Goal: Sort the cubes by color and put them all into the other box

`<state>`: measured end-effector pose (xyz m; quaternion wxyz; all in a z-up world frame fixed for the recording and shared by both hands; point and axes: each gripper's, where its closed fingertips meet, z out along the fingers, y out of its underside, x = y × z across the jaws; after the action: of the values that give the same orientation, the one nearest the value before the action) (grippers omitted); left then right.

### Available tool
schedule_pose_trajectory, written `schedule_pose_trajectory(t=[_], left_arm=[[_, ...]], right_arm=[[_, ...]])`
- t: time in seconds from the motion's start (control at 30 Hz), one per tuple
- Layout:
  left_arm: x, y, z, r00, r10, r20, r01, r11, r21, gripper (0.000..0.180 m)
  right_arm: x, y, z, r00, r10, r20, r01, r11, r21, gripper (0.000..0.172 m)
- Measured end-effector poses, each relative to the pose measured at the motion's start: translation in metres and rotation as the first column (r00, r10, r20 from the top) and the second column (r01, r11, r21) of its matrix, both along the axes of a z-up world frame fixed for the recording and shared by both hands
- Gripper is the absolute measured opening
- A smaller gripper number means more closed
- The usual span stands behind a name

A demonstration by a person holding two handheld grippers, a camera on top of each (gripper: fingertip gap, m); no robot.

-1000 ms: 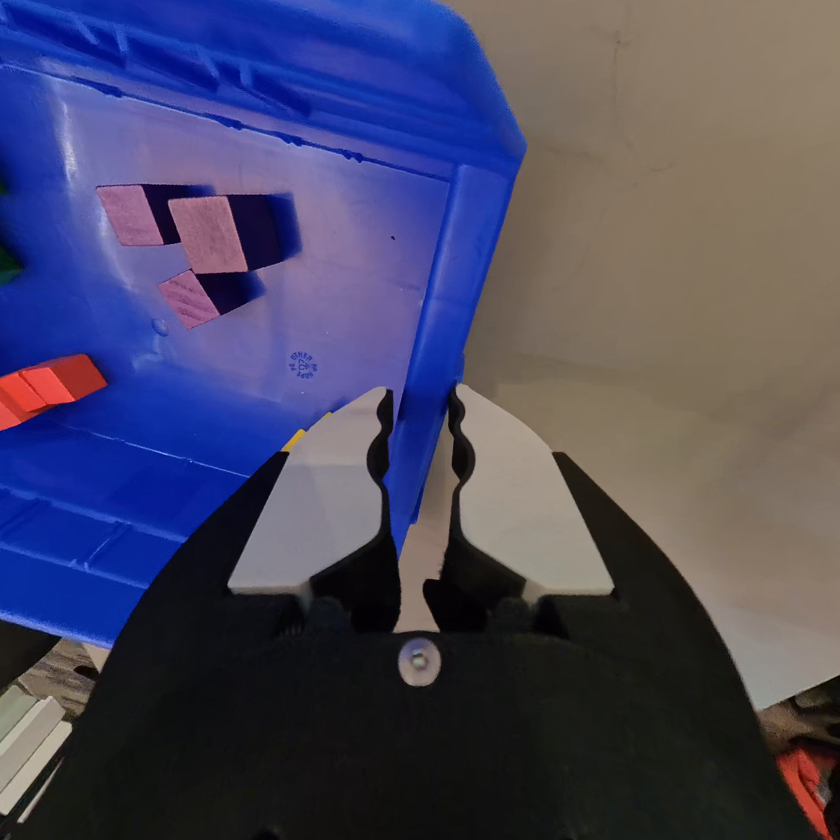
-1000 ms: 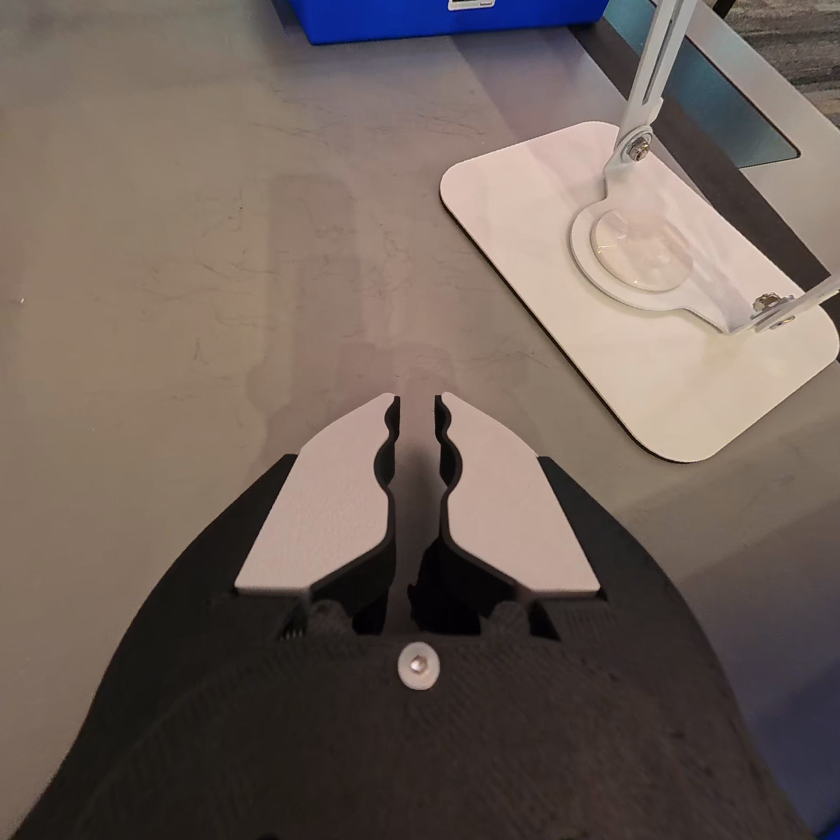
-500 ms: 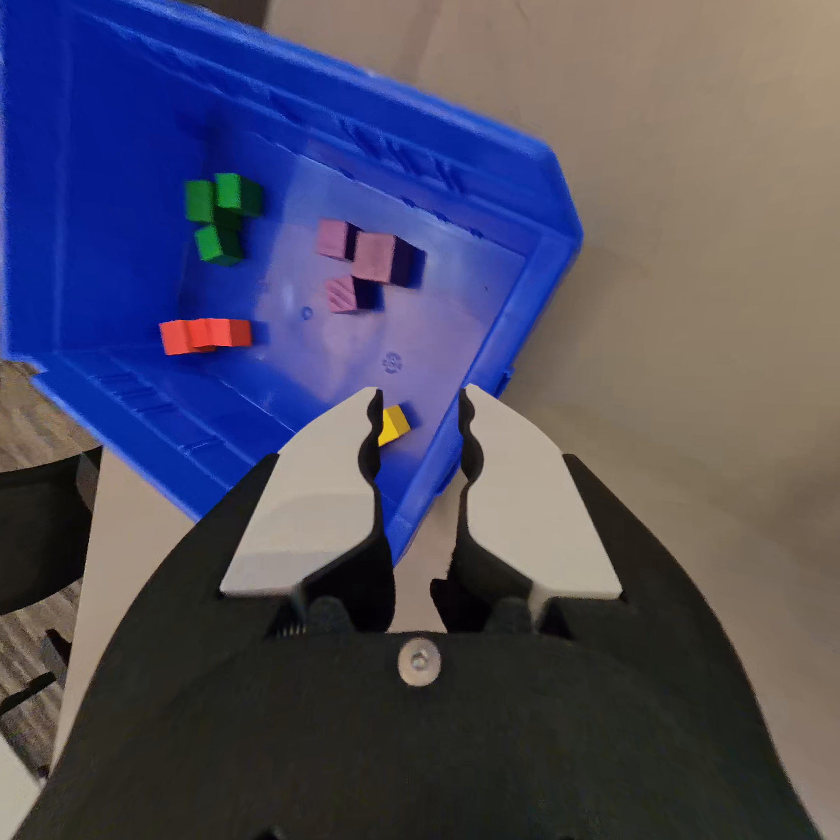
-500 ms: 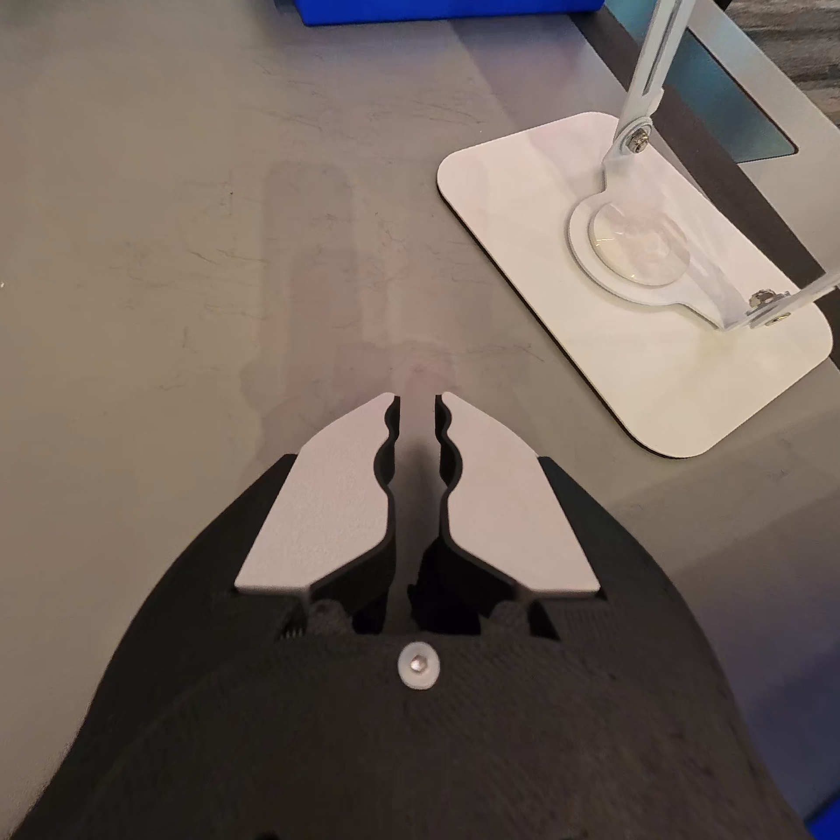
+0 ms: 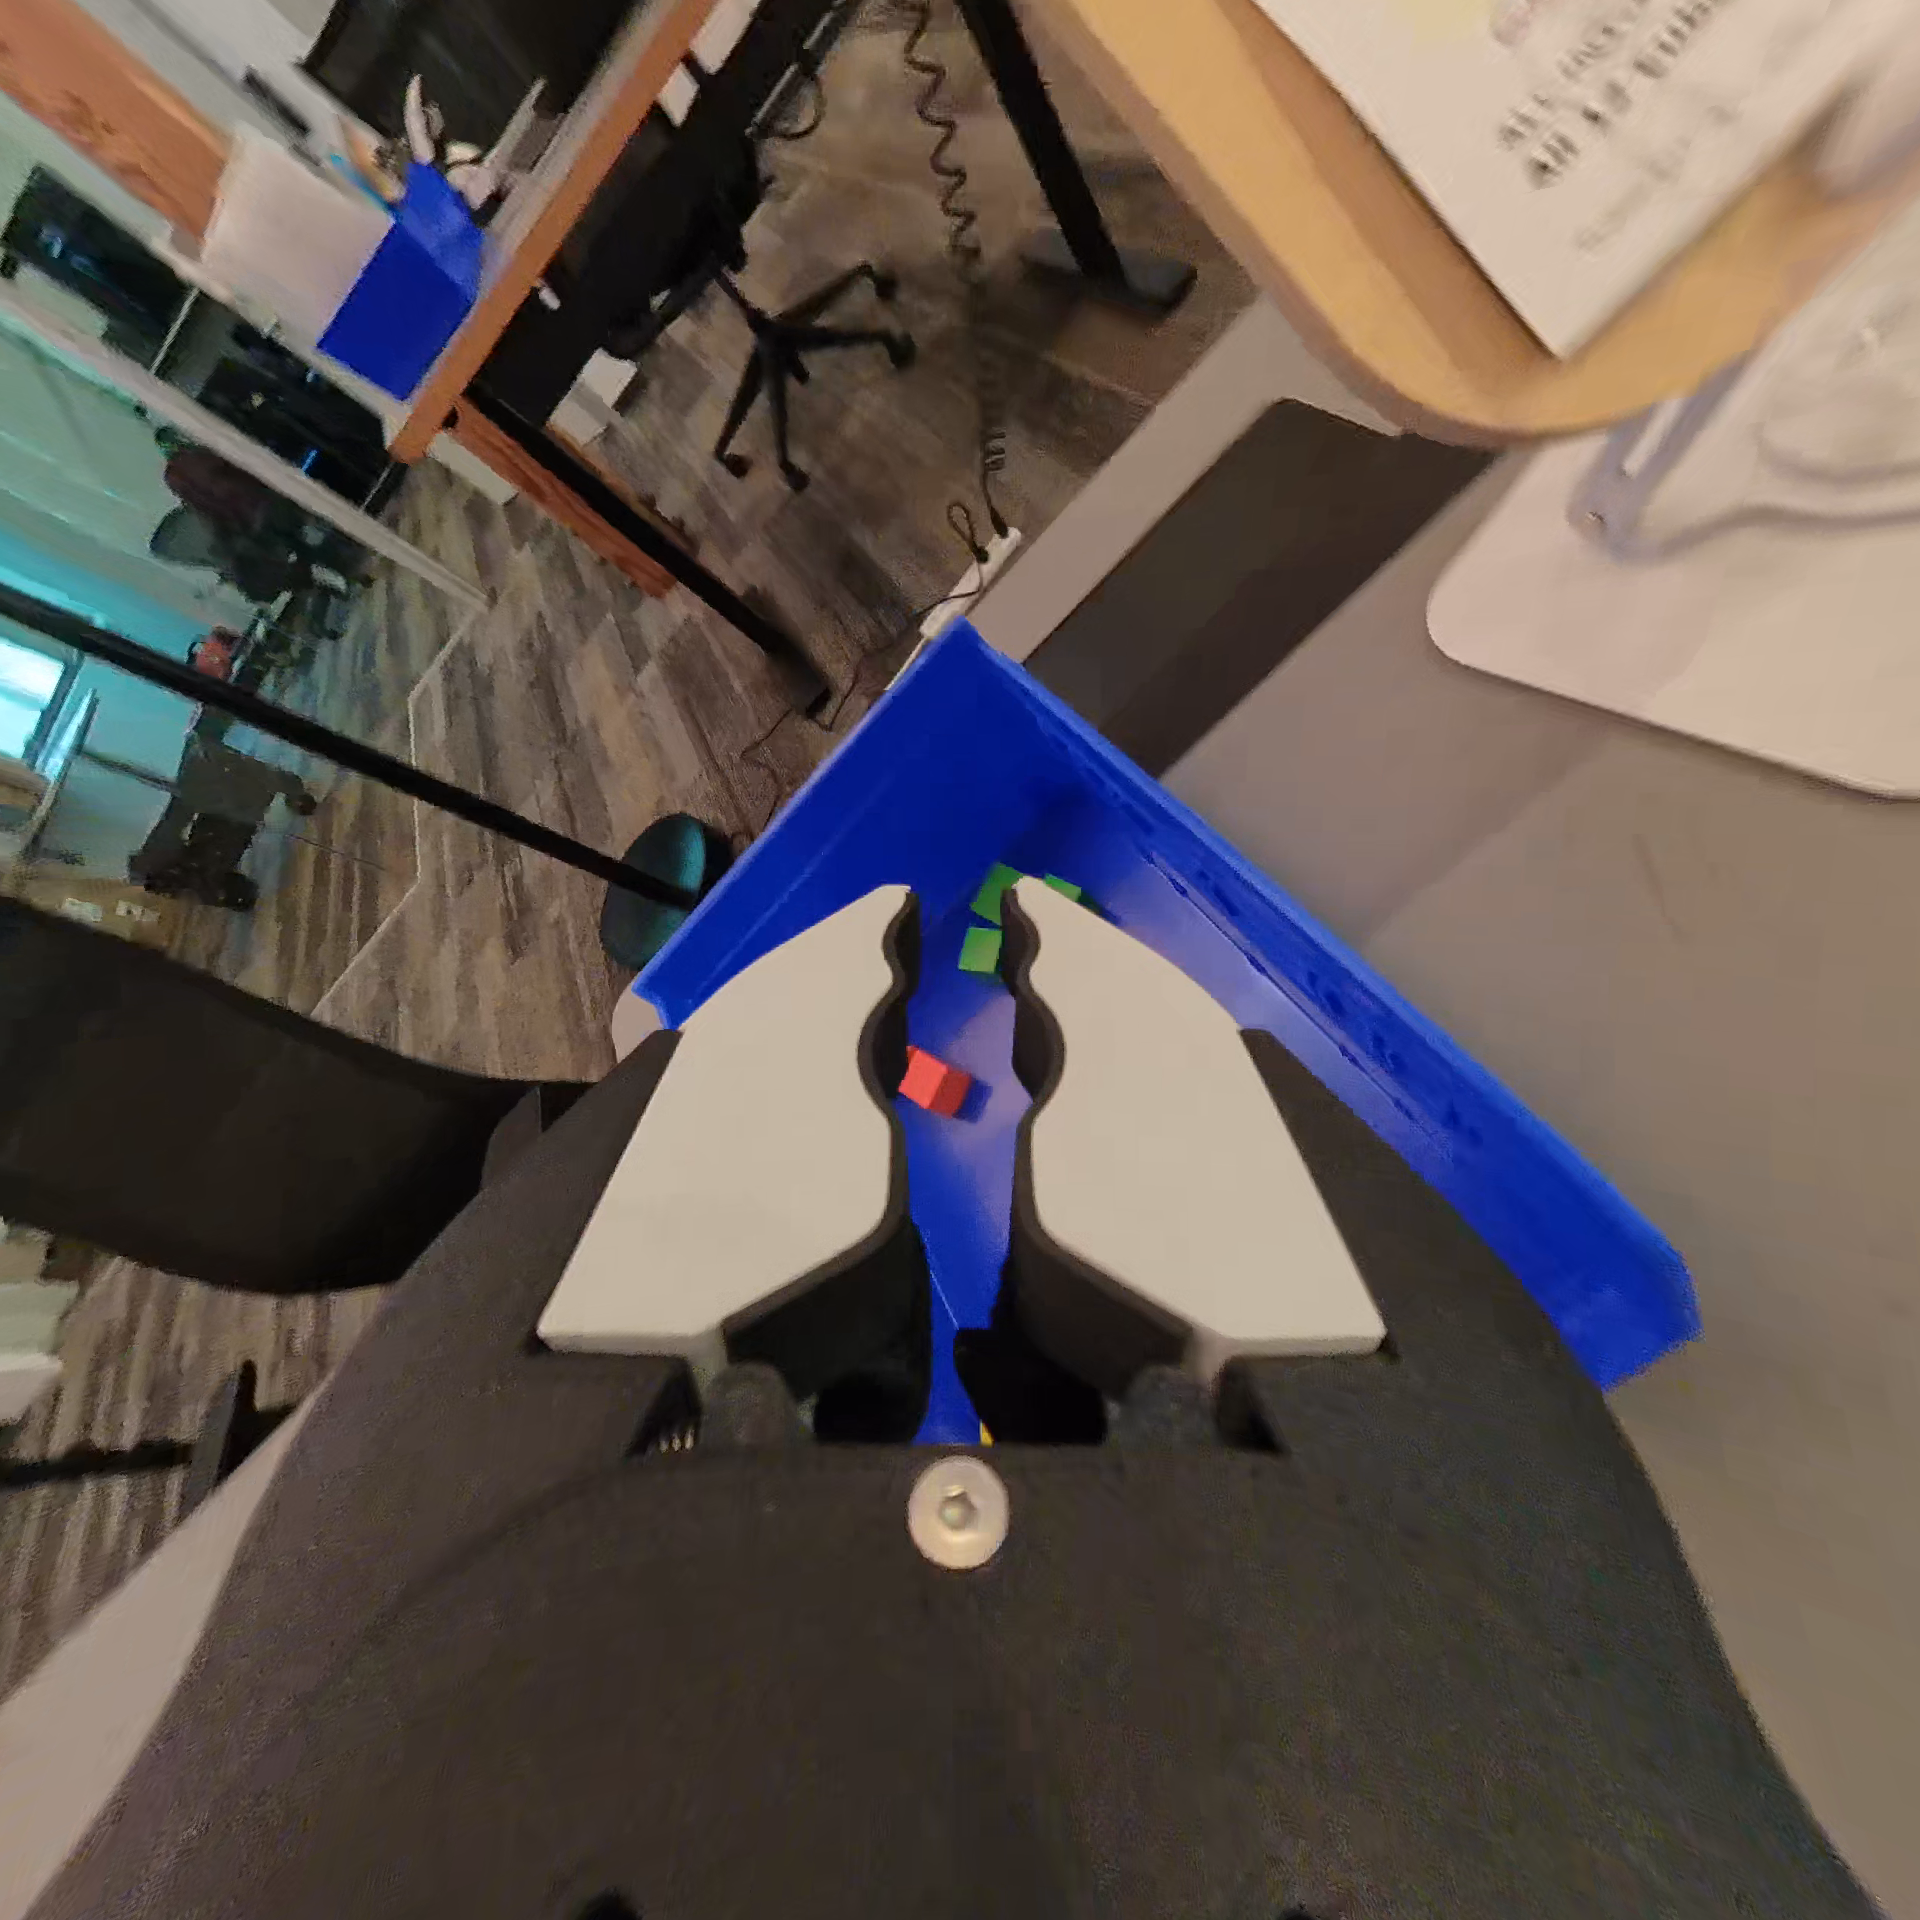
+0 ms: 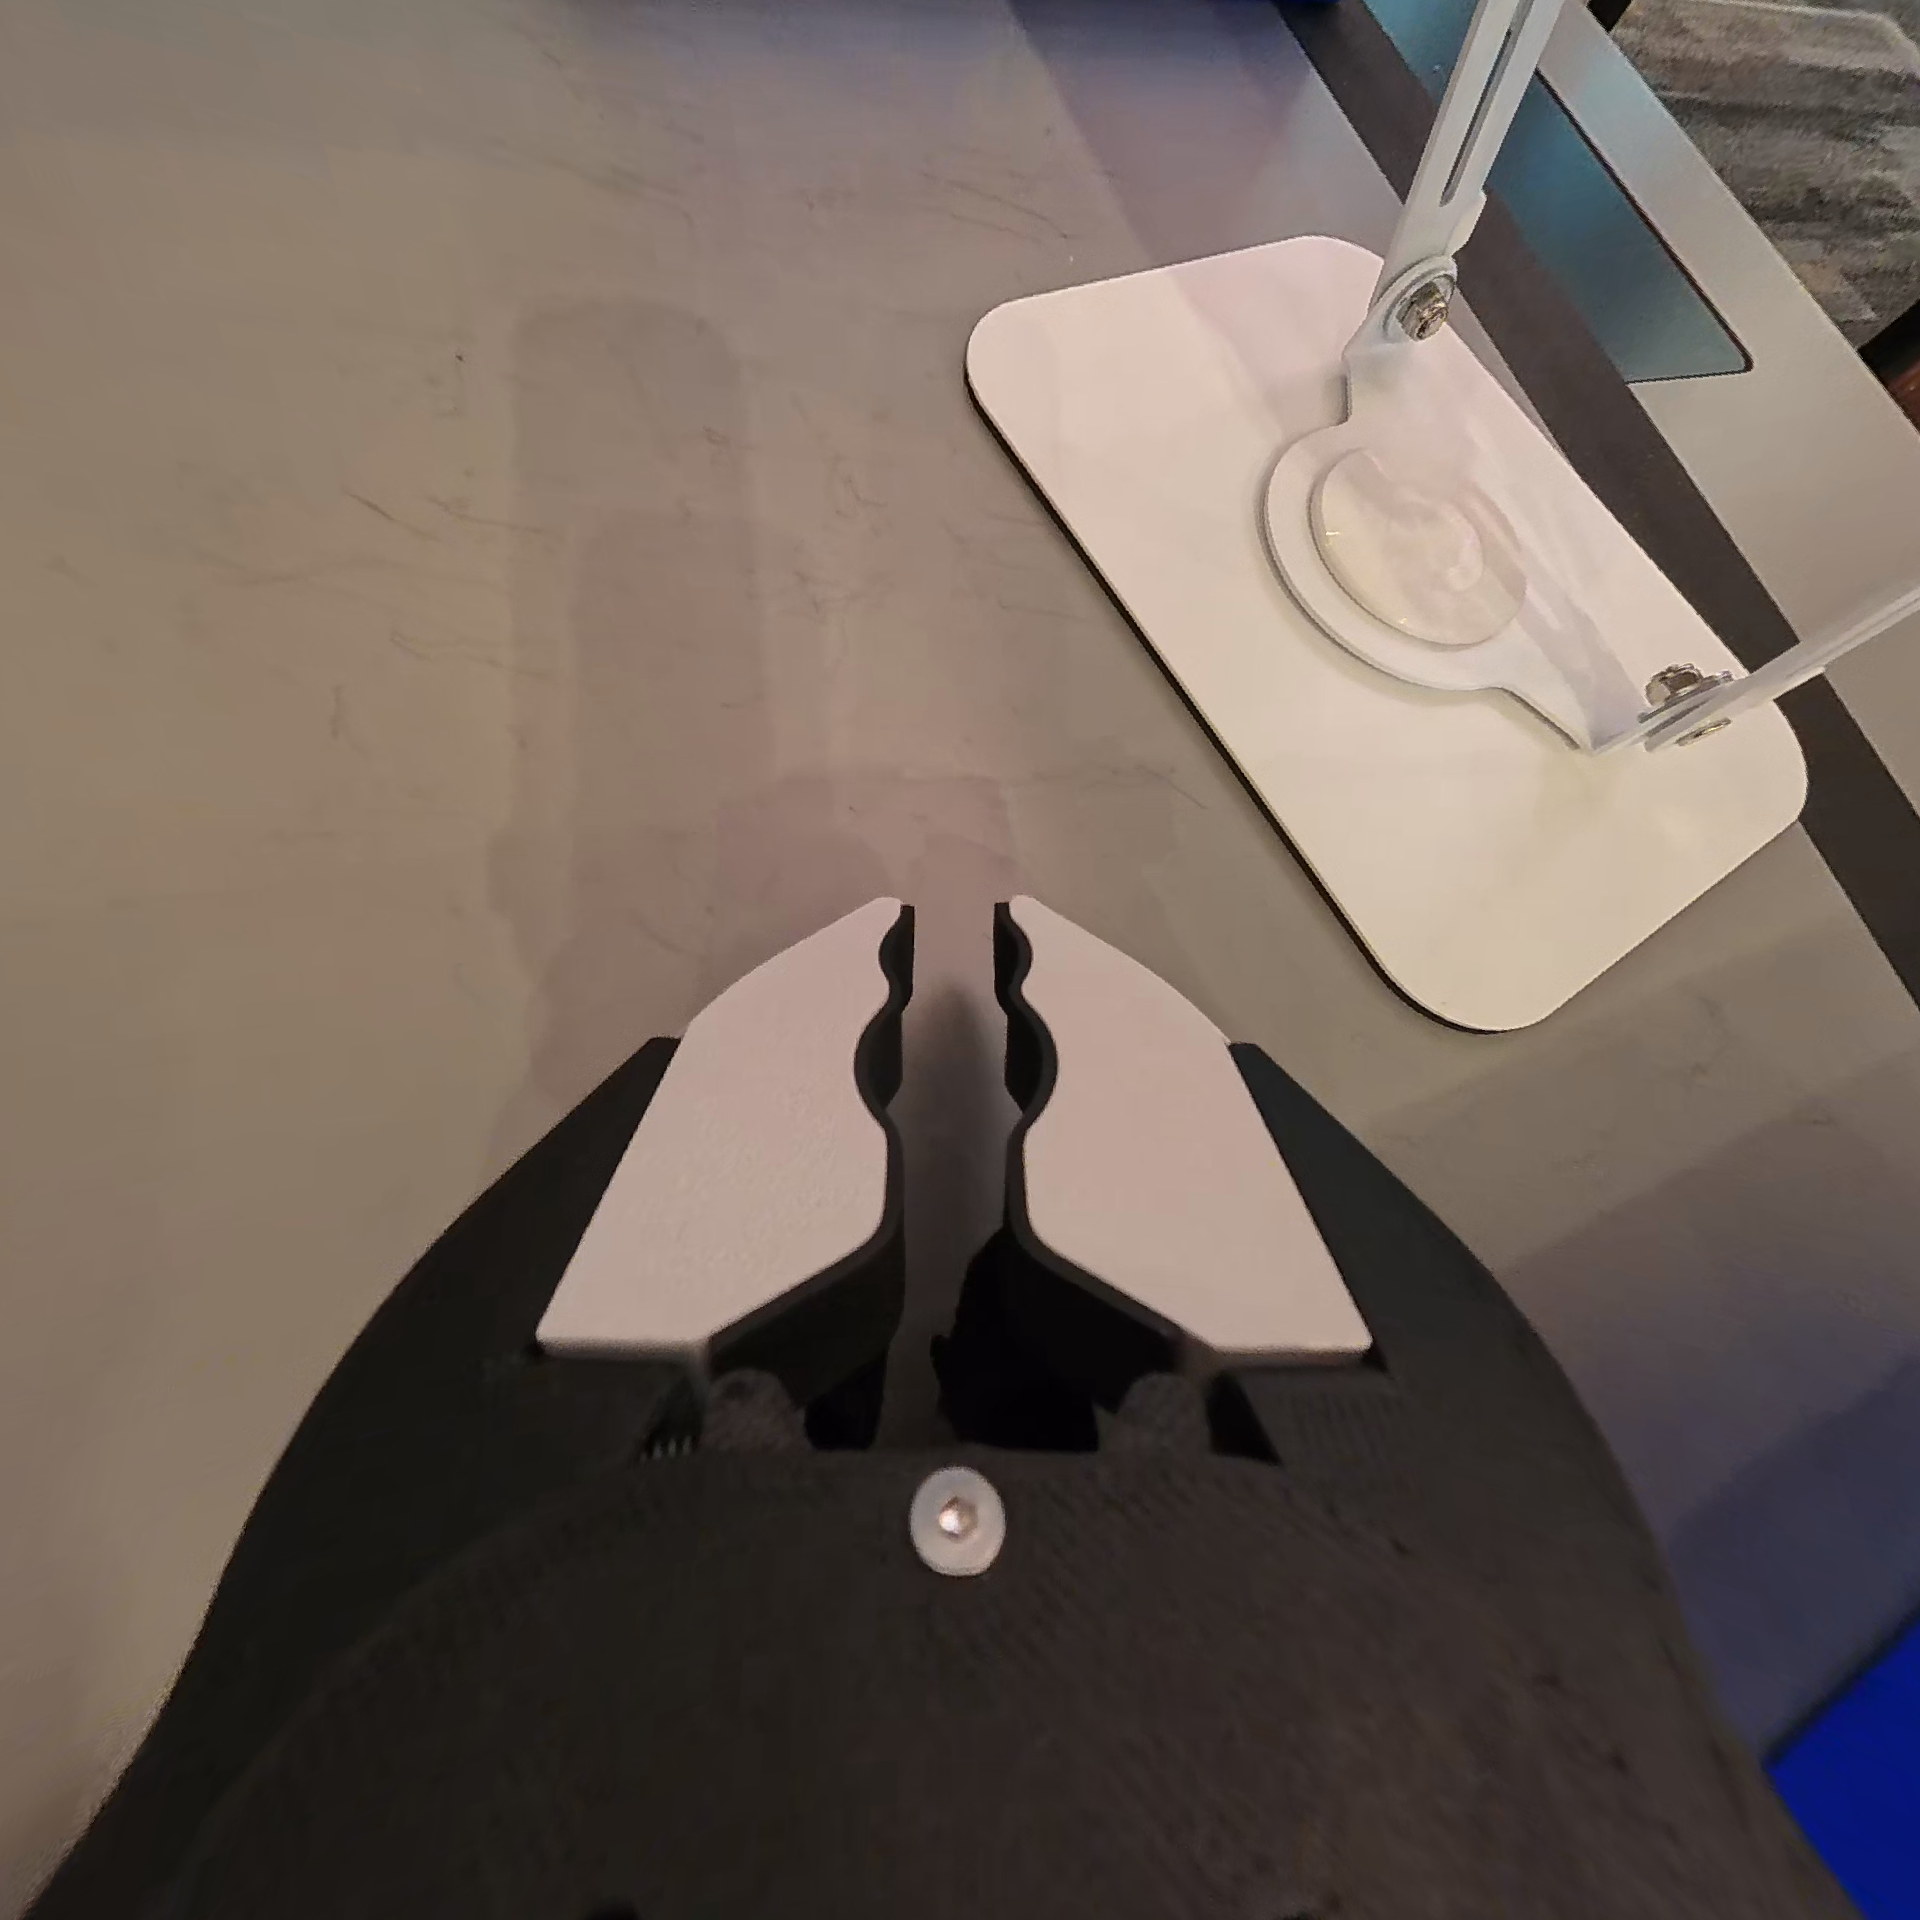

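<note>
In the left wrist view a blue box (image 5: 1351, 997) sits on the grey table near its edge, seen from above and at a slant. Inside it, green cubes (image 5: 982, 948) lie near the far corner and a red cube (image 5: 930, 1081) lies nearer. My left gripper (image 5: 961, 899) hovers over the box, its jaws a little apart with nothing between the pads; the cubes show through the gap, well below. My right gripper (image 6: 954, 909) is over the bare grey table (image 6: 416, 623), jaws a little apart and empty. The rest of the box is hidden behind my left gripper.
A white stand base (image 6: 1455, 831) with a thin metal arm sits right of my right gripper; it also shows in the left wrist view (image 5: 1662, 644). A blue corner (image 6: 1860, 1766) shows at the bottom right. Beyond the table edge are floor, an office chair (image 5: 790, 343) and a wooden desk (image 5: 1351, 260).
My left gripper stood astride the box wall, then opened wider, pulled back and turned, and its jaws narrowed on nothing. My right gripper has drifted slightly over the table with its jaws unchanged.
</note>
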<state>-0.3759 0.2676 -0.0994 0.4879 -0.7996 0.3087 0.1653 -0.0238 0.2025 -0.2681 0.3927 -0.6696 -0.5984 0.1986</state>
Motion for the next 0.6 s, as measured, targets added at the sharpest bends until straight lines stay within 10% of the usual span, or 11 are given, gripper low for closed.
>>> schedule_pose_trajectory(t=[0.6], left_arm=[[-0.036,0.034,0.005,0.980,0.119,0.162,-0.144,0.977,0.155,0.013]], right_arm=[[0.001,0.012,-0.002,0.999,-0.019,0.036,0.015,0.995,0.097,0.014]])
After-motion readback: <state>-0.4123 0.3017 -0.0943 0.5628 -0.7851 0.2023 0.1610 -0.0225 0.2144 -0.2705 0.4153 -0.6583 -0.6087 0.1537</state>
